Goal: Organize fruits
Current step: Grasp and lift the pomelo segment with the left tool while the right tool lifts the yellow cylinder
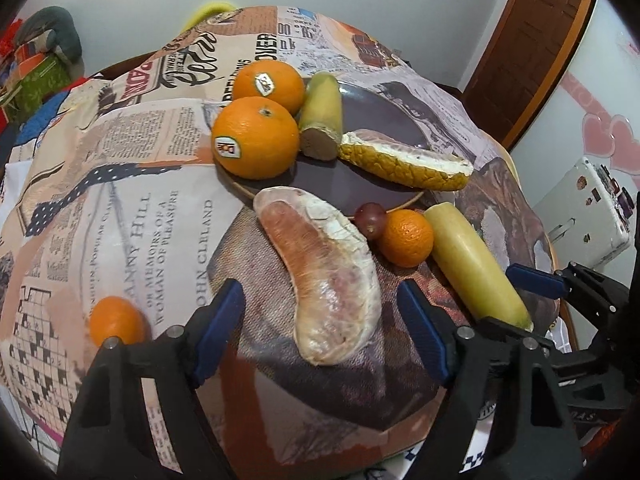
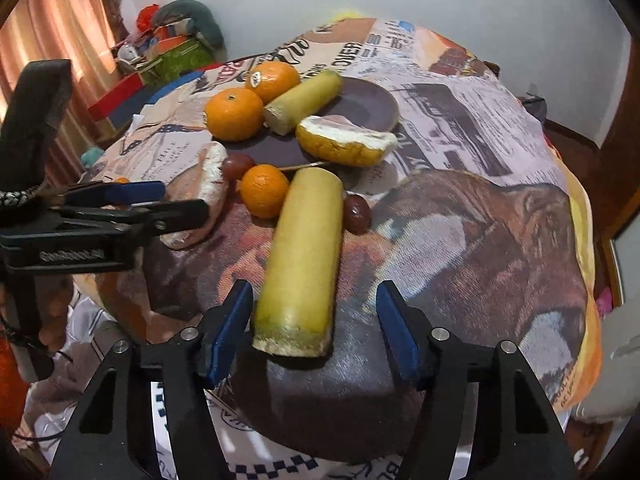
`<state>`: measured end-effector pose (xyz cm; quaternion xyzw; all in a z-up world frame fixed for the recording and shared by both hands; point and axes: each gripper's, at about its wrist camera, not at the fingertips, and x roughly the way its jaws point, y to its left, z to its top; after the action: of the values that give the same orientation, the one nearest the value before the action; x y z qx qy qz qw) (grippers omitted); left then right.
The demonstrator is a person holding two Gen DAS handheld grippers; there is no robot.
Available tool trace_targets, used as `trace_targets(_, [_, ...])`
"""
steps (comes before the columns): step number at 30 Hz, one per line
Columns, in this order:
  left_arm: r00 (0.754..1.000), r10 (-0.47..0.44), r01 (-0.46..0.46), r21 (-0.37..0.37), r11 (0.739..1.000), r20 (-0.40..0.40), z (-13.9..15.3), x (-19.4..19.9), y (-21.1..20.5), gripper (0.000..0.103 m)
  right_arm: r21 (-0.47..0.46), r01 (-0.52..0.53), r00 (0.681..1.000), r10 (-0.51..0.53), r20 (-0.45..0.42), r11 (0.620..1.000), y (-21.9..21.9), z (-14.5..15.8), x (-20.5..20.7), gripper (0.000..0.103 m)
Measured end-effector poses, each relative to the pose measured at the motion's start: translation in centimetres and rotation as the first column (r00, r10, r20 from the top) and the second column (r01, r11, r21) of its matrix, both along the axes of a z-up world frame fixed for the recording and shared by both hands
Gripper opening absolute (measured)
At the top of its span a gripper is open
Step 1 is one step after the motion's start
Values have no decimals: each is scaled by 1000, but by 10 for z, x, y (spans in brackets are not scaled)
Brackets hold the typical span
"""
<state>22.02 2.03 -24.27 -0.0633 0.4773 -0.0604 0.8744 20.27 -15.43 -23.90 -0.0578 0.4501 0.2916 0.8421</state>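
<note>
Fruit partly on the dark plate, partly loose on the newsprint cloth.

On the plate lie two large oranges, a sugarcane piece and a peel-on pomelo wedge. The left gripper stands spread wide around a peeled pomelo segment. The right gripper gapes around a long sugarcane piece, not clamping it. Only the left view shows the lone small orange; only the right view shows a second grape beside that cane.

Even, soft indoor light; glowing curtain at upper left; shadows fall toward the camera; edges bend and darken.
</note>
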Motion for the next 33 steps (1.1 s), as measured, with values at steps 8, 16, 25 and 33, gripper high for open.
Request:
trace_targets(8, [1000, 3, -3, 43, 999, 2, -8, 16, -4, 74, 31, 11, 1000, -10, -23, 999, 2, -5, 18, 59])
trace_targets(16, [999, 6, -8, 45, 999, 34, -11, 14, -2, 62, 77, 2, 999, 2, -46, 997, 7, -4, 32, 45])
trace_targets(25, [999, -23, 23, 22, 1000, 24, -10, 2, 9, 49, 72, -39, 998, 43, -51, 997, 9, -3, 29, 37])
trace_targets(33, [997, -68, 69, 17, 998, -18, -7, -4, 16, 45, 54, -52, 997, 55, -60, 997, 5, -1, 26, 36])
